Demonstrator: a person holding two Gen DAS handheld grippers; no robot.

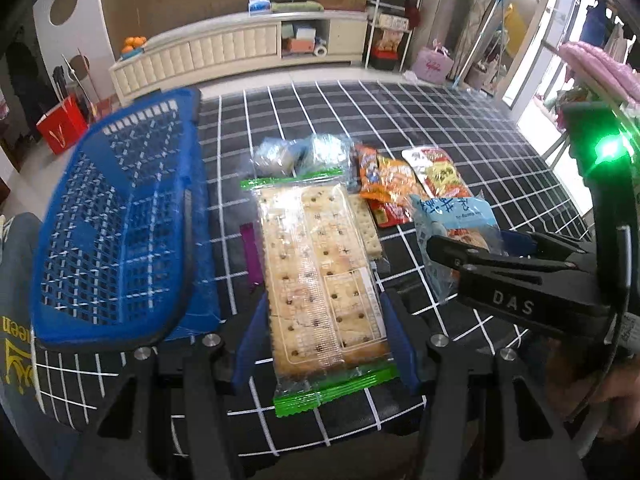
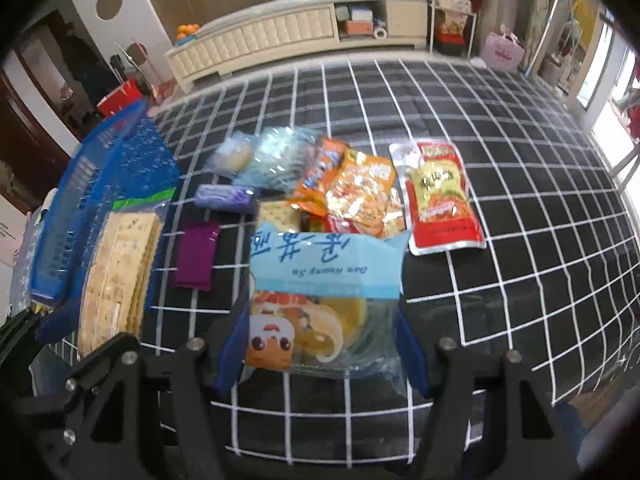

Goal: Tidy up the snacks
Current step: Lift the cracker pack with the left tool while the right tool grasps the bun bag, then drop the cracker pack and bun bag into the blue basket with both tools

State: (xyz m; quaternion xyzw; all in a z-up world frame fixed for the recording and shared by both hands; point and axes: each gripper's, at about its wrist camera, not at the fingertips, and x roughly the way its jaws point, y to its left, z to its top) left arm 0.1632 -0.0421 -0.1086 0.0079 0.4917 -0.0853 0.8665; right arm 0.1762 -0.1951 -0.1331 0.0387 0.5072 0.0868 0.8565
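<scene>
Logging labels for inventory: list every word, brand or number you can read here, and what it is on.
"DAS": on the right gripper body, in the left wrist view.
"Dan Huang Su": upside down on the blue pastry bag, under large Chinese characters.
Print on the red pouch, orange packets and cracker pack: too blurred to read.

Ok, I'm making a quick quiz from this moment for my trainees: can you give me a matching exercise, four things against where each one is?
Things:
1. cracker pack
2. light blue pastry bag
3. blue basket
4. red sauce pouch

Places:
A. lying flat on the checked cloth, right of the orange packets
B. between the fingers of the left gripper
C. at the left edge of the cloth, holding no snacks
D. between the fingers of the right gripper

Pairs: 1-B, 2-D, 3-C, 4-A
</scene>
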